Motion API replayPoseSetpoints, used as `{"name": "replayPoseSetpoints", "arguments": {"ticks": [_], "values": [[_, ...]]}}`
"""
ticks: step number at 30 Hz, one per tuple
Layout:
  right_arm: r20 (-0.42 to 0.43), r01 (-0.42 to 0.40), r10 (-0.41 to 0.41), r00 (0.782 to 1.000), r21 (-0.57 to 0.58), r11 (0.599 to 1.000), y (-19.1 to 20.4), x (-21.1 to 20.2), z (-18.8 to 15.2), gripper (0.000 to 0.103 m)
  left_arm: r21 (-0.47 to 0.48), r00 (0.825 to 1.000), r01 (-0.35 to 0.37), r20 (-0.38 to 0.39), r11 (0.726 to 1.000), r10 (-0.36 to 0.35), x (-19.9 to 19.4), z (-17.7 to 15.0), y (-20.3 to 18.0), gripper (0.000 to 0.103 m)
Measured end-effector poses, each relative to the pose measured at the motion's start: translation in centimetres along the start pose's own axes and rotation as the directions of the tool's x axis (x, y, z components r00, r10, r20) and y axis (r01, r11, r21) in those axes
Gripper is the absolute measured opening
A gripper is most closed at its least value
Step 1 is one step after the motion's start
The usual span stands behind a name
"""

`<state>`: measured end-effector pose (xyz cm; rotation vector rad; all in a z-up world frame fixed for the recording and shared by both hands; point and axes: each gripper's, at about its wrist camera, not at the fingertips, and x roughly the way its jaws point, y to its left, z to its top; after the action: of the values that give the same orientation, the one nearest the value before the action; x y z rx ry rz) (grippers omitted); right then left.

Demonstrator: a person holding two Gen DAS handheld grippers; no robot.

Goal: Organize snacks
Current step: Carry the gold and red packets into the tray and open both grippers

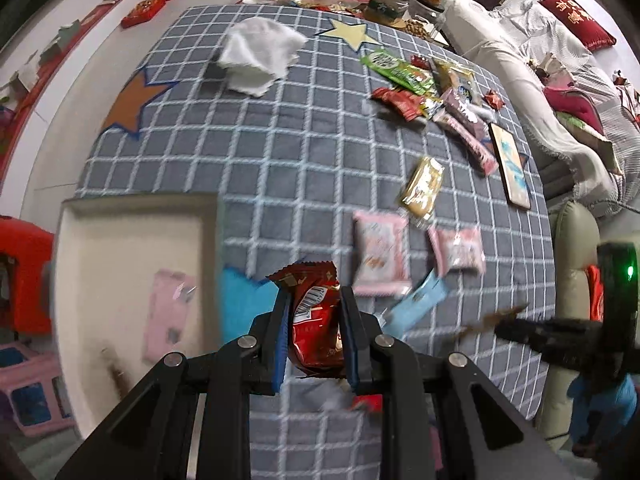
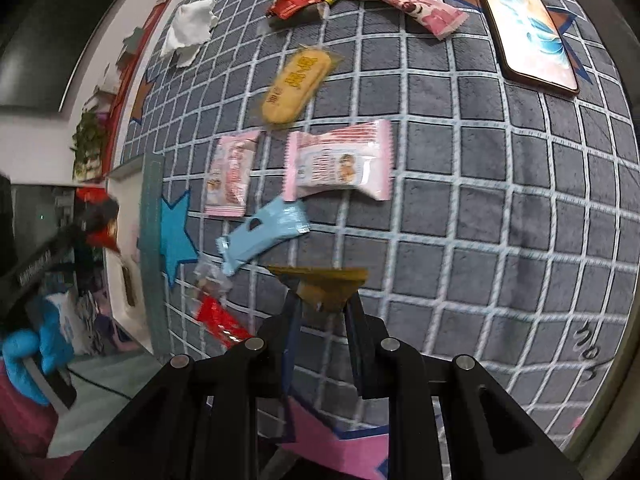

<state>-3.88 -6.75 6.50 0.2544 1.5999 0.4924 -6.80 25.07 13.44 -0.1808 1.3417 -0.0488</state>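
A grey checked cloth [image 1: 280, 152] covers the table; a sofa [image 1: 520, 52] with a red cushion [image 1: 580, 20] stands beyond.

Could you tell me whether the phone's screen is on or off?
On: the phone lies face up on the checked cloth, its display lit.

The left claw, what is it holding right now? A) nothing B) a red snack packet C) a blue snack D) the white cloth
B: the left claw is pinching a red snack packet between its two fingers, over the grey checked cloth. The blue snack and the white cloth both lie untouched on it.
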Motion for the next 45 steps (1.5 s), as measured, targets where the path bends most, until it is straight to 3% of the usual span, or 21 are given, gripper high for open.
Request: {"name": "replayPoseSetpoints", "arguments": {"ticks": [1, 4, 7, 8, 10, 11, 17, 19, 21, 23, 25, 27, 31, 38, 44, 45], "values": [[0.007, -0.001, 0.001, 1.000, 0.011, 1.000, 0.7, 0.0, -0.3, 0.015, 0.003, 1.000, 0.000, -0.001, 1.000, 0.000, -0.4, -0.5, 0.7, 0.025], [0.008, 0.010, -0.011, 1.000, 0.020, 1.000, 2.8, 0.1, -0.8, 0.015, 0.009, 1.000, -0.007, -0.010, 1.000, 0.007, -1.4, -2.2, 3.0, 0.025], [0.010, 0.084, -0.084, 0.996, 0.027, 0.996, 4.6, 0.5, -1.2, 0.019, 0.001, 1.000, -0.015, -0.025, 1.000, 0.015, -2.2, -3.9, 5.7, 0.025], [0.011, 0.132, -0.133, 0.991, 0.042, 0.990, 4.6, 0.9, -1.2, 0.024, -0.010, 0.999, -0.015, -0.029, 1.000, 0.014, -2.4, -4.3, 6.5, 0.025], [0.000, 0.188, -0.189, 0.982, 0.099, 0.977, 3.7, 1.8, -0.9, 0.066, -0.033, 0.999, -0.016, -0.031, 0.999, 0.015, -2.6, -5.0, 7.8, 0.025], [-0.002, 0.203, -0.204, 0.979, 0.129, 0.971, 3.2, 2.3, -0.6, 0.066, -0.045, 0.999, -0.020, -0.031, 0.999, 0.019, -2.7, -5.3, 8.5, 0.025], [-0.026, 0.290, -0.289, 0.957, 0.120, 0.949, 3.1, 5.3, 1.5, 0.061, -0.069, 0.997, -0.063, -0.045, 0.996, 0.060, -2.8, -6.5, 10.7, 0.025], [-0.054, 0.323, -0.318, 0.947, 0.133, 0.937, 2.8, 6.3, 2.2, 0.039, -0.061, 0.996, -0.072, -0.048, 0.995, 0.069, -2.8, -6.8, 10.9, 0.025], [-0.056, 0.369, -0.365, 0.929, 0.131, 0.920, 2.8, 6.8, 2.3, 0.024, -0.054, 0.996, -0.082, -0.050, 0.995, 0.079, -2.8, -7.0, 11.0, 0.025], [-0.070, 0.378, -0.373, 0.925, 0.111, 0.919, 3.0, 7.3, 2.1, 0.023, -0.051, 0.995, -0.083, -0.052, 0.995, 0.081, -2.8, -7.2, 11.2, 0.025], [-0.068, 0.361, -0.355, 0.932, 0.116, 0.925, 3.2, 6.8, 1.7, 0.023, -0.051, 0.995, -0.085, -0.050, 0.995, 0.082, -2.8, -7.4, 11.4, 0.025], [-0.042, 0.276, -0.273, 0.961, 0.135, 0.952, 3.9, 5.3, 1.1, 0.023, -0.055, 0.996, -0.080, -0.049, 0.995, 0.078, -2.7, -7.4, 11.6, 0.025], [-0.013, 0.144, -0.144, 0.990, 0.078, 0.987, 8.4, 4.0, 0.5, 0.023, -0.068, 0.996, -0.079, -0.057, 0.995, 0.075, -2.2, -7.4, 12.3, 0.025], [-0.074, -0.030, 0.020, 0.997, -0.133, 0.991, 21.1, 8.5, -0.7, 0.024, -0.097, 0.994, -0.090, -0.074, 0.991, 0.083, -1.5, -8.0, 13.6, 0.025], [-0.146, -0.079, 0.049, 0.988, -0.210, 0.975, 26.7, 13.2, 0.3, 0.024, -0.101, 0.990, -0.108, -0.105, 0.989, 0.097, -0.5, -9.4, 14.3, 0.026], [-0.163, -0.079, 0.044, 0.986, -0.217, 0.973, 27.3, 13.7, 0.9, 0.024, -0.101, 0.988, -0.119, -0.113, 0.988, 0.108, -0.3, -9.6, 14.3, 0.031]]}}
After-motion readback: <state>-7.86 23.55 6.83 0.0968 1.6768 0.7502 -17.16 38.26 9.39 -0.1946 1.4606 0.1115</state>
